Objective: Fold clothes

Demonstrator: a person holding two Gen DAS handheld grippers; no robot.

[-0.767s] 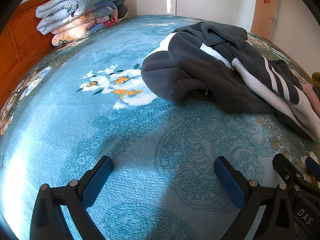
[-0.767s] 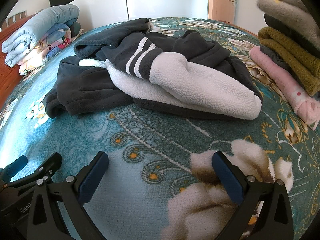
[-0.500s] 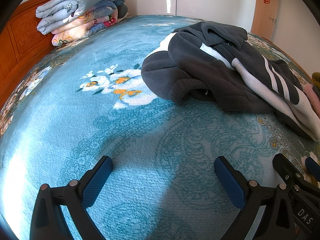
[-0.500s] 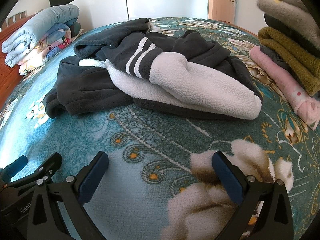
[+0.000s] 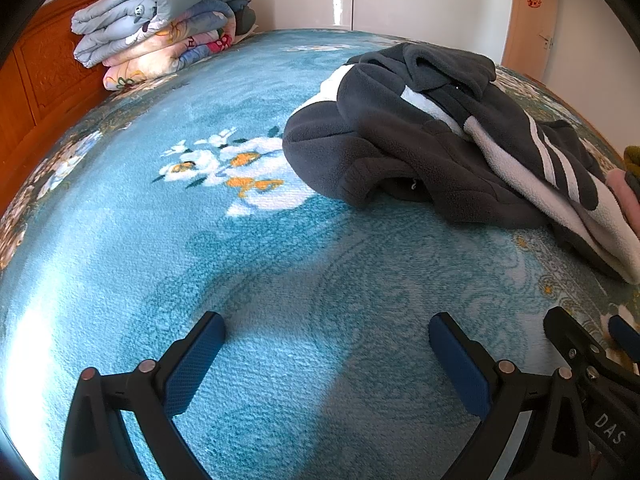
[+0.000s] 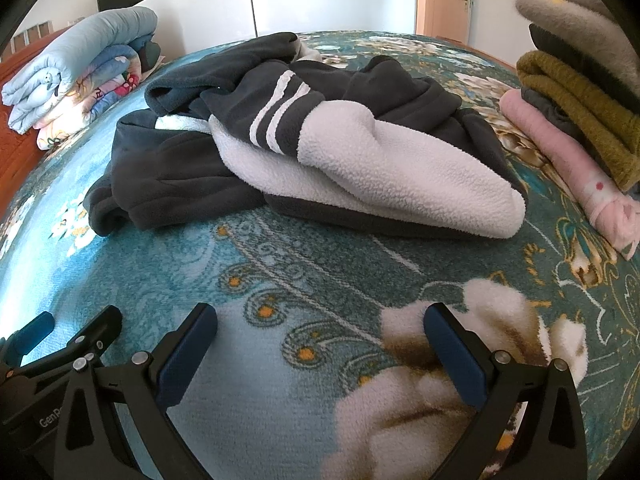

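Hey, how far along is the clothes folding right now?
Done: a folded stack sits at the right of the bed. In hand: nothing; the left gripper and right gripper are both open above the blanket. Left: the crumpled grey fleece jacket, not yet touched.

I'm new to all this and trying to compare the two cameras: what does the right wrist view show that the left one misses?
Only the right wrist view shows the full stack of folded clothes; the left catches just its edge. Only the left shows the white flower print clearly. Both share the crumpled dark fleece jacket, folded quilts, teal blanket, and open, empty grippers: left gripper, right gripper.
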